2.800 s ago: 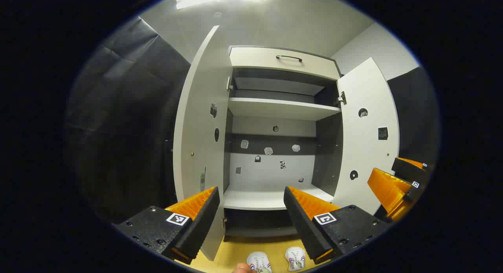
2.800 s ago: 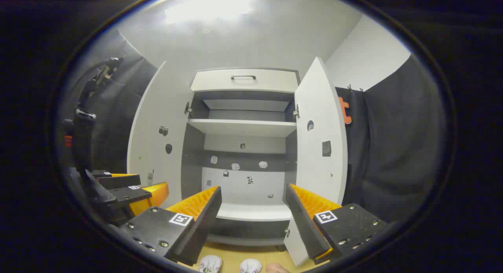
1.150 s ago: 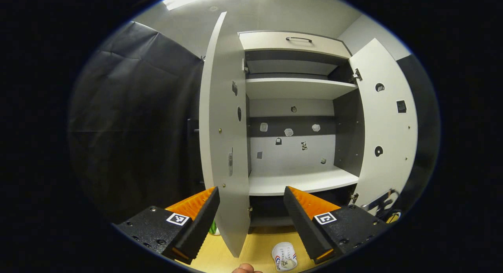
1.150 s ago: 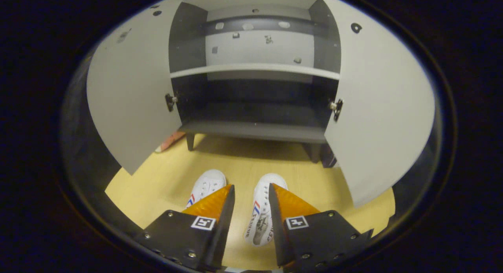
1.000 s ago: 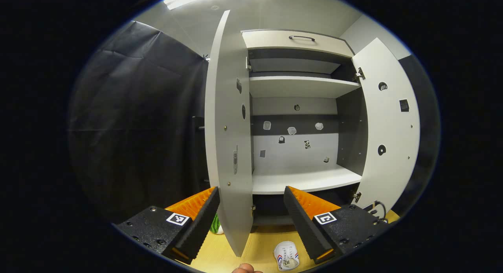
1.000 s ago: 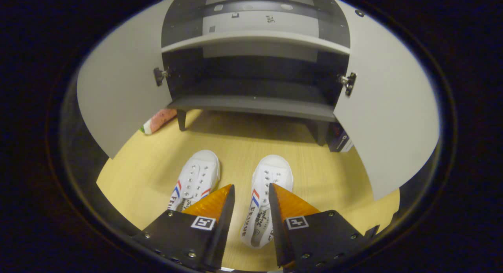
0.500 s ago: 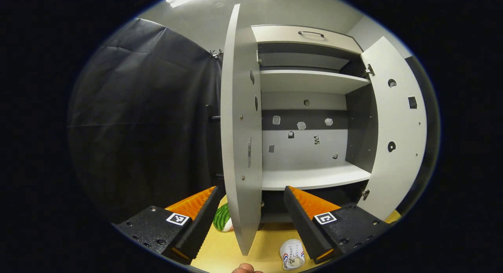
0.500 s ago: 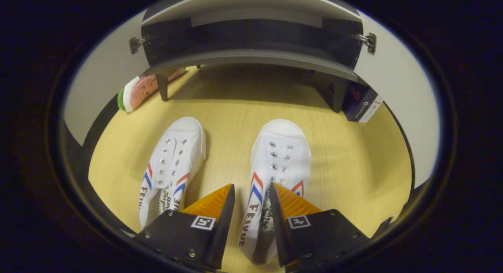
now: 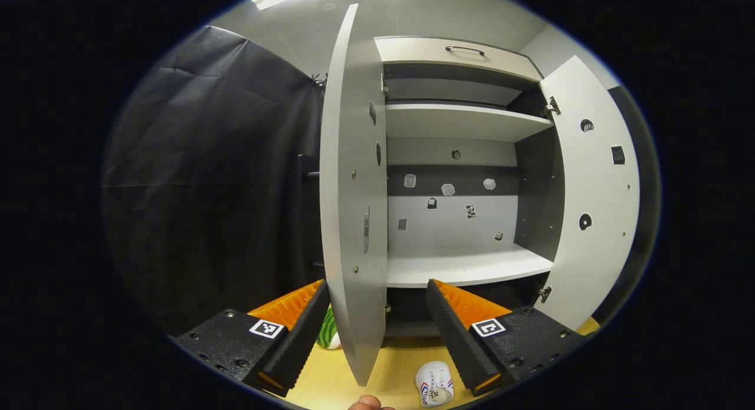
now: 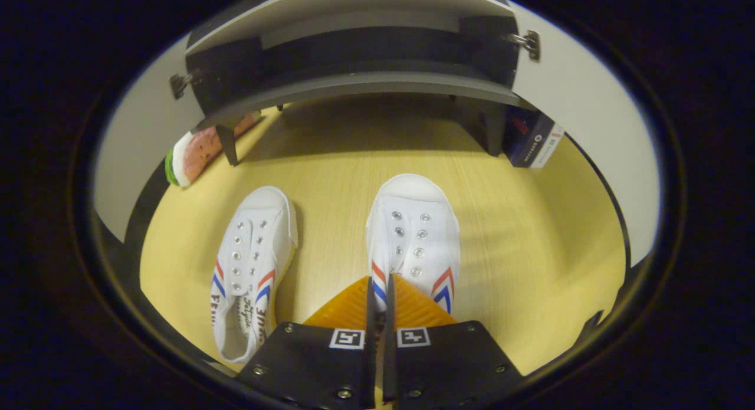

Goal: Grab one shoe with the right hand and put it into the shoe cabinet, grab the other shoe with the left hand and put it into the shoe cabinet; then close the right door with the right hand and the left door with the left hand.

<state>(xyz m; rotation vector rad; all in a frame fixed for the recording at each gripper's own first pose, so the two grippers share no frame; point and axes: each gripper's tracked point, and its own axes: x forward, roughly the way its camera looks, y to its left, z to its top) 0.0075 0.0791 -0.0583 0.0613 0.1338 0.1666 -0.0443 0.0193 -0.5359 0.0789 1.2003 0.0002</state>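
Note:
Two white shoes with red and blue stripes lie side by side on the yellow floor, toes toward the shoe cabinet [image 10: 354, 82]. In the right gripper view my right gripper [image 10: 378, 295] is shut on the side wall of the right shoe [image 10: 416, 233], near its opening. The left shoe [image 10: 250, 262] lies free beside it. In the left gripper view my left gripper [image 9: 376, 285] hangs open and holds nothing, in front of the cabinet's left door [image 9: 348, 192], which I see edge-on. One shoe [image 9: 435, 383] shows low on the floor. The right door [image 9: 596, 192] also stands open.
A watermelon-slice toy [image 10: 189, 153] lies by the cabinet's left leg and a dark blue box [image 10: 531, 141] by its right leg. Inside are two white shelves [image 9: 466, 268] and, on top, a drawer [image 9: 460, 50] with a handle. A fingertip [image 9: 365, 403] shows at the bottom.
My right gripper's fingers, apart around the right shoe's side wall half a second ago, have shut on it. The left gripper has shifted only slightly.

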